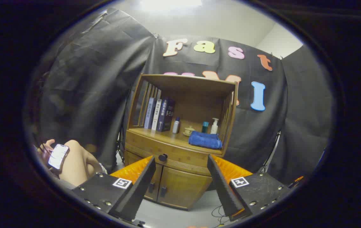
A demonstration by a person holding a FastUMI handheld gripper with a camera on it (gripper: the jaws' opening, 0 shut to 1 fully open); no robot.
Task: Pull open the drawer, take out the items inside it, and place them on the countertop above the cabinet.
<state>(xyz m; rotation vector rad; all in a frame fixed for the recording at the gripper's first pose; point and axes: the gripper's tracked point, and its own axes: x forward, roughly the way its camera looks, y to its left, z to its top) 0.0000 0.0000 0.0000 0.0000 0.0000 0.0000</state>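
The drawer (pixel 167 155) is closed, its dark round knob (pixel 163 157) showing between and beyond the fingers. It sits in a wooden cabinet (pixel 180 177), under the countertop (pixel 164 136), where books (pixel 159 114), bottles (pixel 214 126), a small cup (pixel 189 130) and a folded blue towel (pixel 205 140) rest. The gripper (pixel 180 183) is spread wide, holding nothing, well short of the cabinet. The drawer's contents are hidden. Off to the side, a person's hand (pixel 46 148) holds a phone (pixel 58 155).
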